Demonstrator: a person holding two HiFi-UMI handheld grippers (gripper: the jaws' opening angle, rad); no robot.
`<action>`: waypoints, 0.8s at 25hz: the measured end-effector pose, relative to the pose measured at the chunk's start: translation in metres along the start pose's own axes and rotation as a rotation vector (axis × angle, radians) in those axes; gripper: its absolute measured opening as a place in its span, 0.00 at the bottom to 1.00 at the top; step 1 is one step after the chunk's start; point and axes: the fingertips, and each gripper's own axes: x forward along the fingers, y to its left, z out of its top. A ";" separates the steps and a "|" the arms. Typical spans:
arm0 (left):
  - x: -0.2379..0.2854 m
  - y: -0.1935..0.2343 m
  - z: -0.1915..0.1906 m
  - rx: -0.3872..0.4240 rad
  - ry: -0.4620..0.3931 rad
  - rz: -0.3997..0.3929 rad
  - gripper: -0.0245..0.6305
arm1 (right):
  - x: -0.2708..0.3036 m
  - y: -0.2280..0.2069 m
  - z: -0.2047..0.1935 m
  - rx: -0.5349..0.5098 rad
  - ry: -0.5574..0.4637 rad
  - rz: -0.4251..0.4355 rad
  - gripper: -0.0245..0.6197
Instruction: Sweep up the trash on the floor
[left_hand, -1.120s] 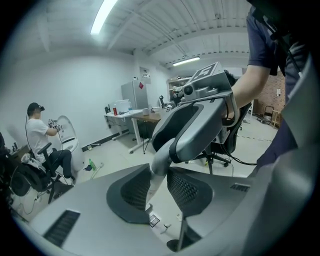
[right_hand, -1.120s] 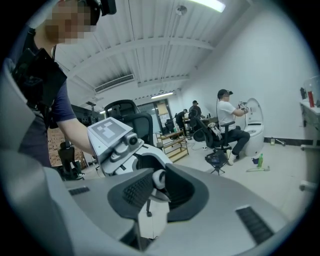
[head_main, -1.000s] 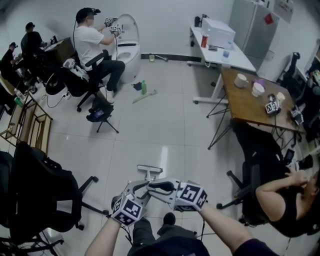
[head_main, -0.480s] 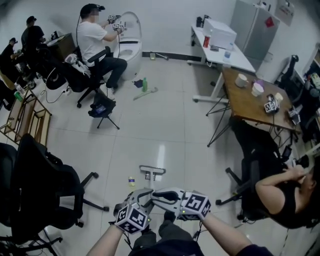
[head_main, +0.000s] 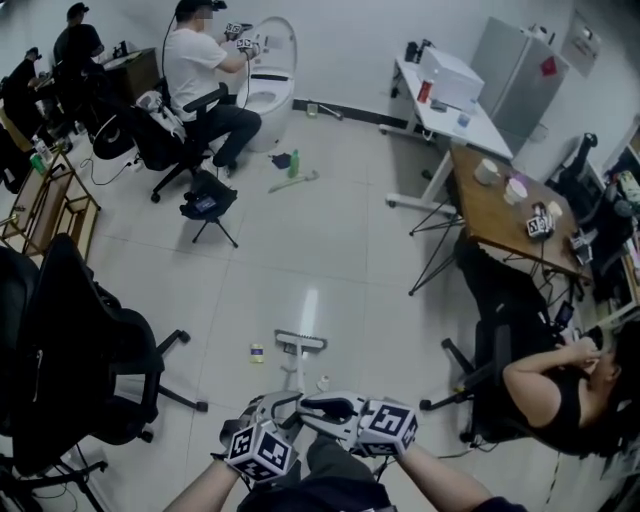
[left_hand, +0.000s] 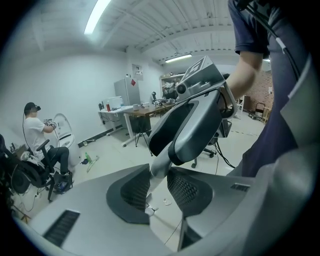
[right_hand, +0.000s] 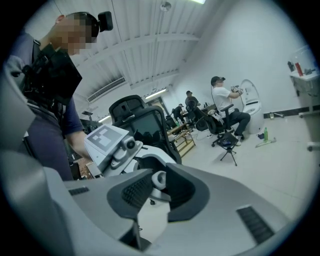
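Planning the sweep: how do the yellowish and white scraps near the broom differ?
The yellowish scrap lies left of the broom; the white scrap lies right of it. The yellowish scrap looks bigger than the white scrap. The yellowish scrap sits level with the broom's head, the white scrap partway along its handle. Both lie on the floor, apart from the broom.

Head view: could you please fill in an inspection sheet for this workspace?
Surface: glossy pale floor, tiled.
Job's things: broom, head on the floor; a small scrap left of it, a white bit right of its handle.
Clutter: green bottle near the toilet.
Grippers: left gripper and right gripper both shut on the broom's handle.
Cables: black cable on the floor.
Surroundings: office chairs, wooden table, seated people.
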 end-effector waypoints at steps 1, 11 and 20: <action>-0.003 -0.002 -0.001 -0.008 -0.004 0.000 0.20 | 0.001 0.004 0.000 0.005 -0.001 0.005 0.18; -0.016 0.009 0.004 -0.024 -0.068 0.011 0.20 | 0.010 0.007 0.015 -0.022 -0.024 -0.027 0.19; -0.011 0.067 0.037 -0.024 -0.189 0.086 0.19 | 0.020 -0.029 0.063 -0.152 -0.042 -0.141 0.18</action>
